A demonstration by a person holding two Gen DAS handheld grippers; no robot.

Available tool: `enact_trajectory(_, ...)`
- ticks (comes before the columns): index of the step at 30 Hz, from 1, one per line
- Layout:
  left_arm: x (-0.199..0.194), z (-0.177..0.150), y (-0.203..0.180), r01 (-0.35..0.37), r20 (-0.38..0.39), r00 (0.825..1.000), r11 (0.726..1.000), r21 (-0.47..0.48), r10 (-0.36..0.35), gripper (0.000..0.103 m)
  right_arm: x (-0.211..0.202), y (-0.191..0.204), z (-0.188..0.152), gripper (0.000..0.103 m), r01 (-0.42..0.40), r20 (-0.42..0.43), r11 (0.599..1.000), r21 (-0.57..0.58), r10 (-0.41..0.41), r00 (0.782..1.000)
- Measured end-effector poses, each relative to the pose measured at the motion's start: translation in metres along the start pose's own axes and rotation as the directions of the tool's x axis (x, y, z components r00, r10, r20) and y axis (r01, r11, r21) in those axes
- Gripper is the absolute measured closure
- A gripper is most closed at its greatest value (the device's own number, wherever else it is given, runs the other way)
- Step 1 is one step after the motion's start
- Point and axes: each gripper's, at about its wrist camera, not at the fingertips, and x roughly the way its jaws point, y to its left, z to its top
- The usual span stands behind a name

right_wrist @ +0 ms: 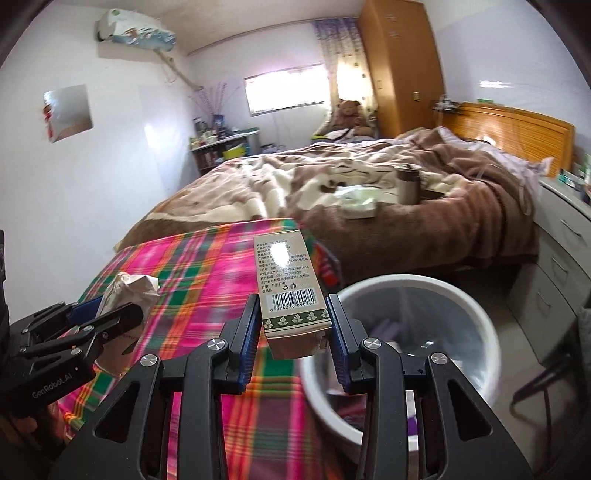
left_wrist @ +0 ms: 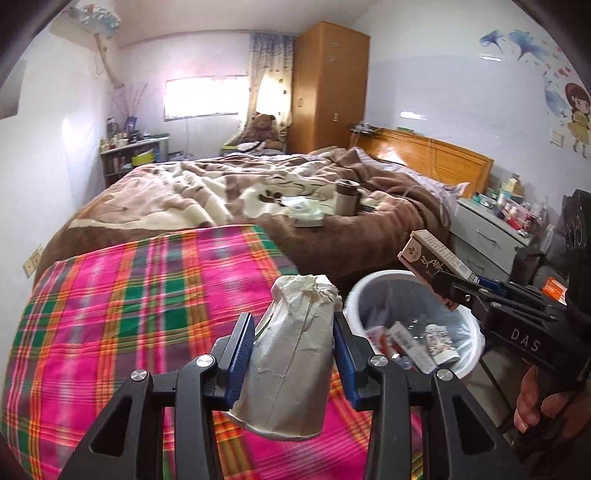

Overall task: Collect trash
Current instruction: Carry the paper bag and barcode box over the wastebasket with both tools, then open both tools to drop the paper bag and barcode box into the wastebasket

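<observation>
The left gripper point(left_wrist: 293, 354) clamps a crumpled grey paper bag point(left_wrist: 291, 354) above the pink plaid bedspread point(left_wrist: 129, 295); the right gripper point(right_wrist: 291, 339) pinches a beige barcoded carton point(right_wrist: 290, 288) beside the white lined bin point(right_wrist: 461, 295), both seemingly ready for dropping in

Home bedroom, bed point(left_wrist: 229, 184) with rumpled brown blanket point(right_wrist: 461, 206), wooden headboard point(left_wrist: 436, 157), tall wardrobe point(left_wrist: 328, 85), teddy bear point(right_wrist: 349, 114), curtained window point(left_wrist: 205, 98), wall air conditioner point(right_wrist: 136, 31), cluttered dresser point(left_wrist: 487, 225), wall stickers point(left_wrist: 576, 114)
</observation>
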Motion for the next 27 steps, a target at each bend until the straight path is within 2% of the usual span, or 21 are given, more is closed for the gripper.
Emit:
enact_trajectory(8, 0.026, 0.004, -0.041, 0.075, -0.027, 0.997, 0.997, 0.023, -0.075, 0.061, -0.003, -0.033, -0.006, 0.067, 0.084, -0.014, 0.995, 0.048, -0.083, 0.996)
enact_trajectory(16, 0.061, 0.008, -0.080, 0.121, -0.069, 0.991, 0.991, 0.055, -0.117, 0.061, -0.001, -0.068, -0.011, 0.067, 0.163, -0.044, 0.983, 0.089, -0.159, 0.986)
enact_trajectory(22, 0.080, 0.008, -0.097, 0.147, -0.096, 0.985, 0.988, 0.054, -0.142, 0.060, 0.009, -0.085, -0.017, 0.067, 0.190, -0.095, 0.977, 0.100, -0.181, 0.979)
enact_trajectory(27, 0.090, 0.006, -0.106, 0.141, -0.114, 0.984, 0.988, 0.061, -0.134, 0.060, 0.015, -0.095, -0.022, 0.067, 0.197, -0.129, 0.976, 0.094, -0.184, 0.974)
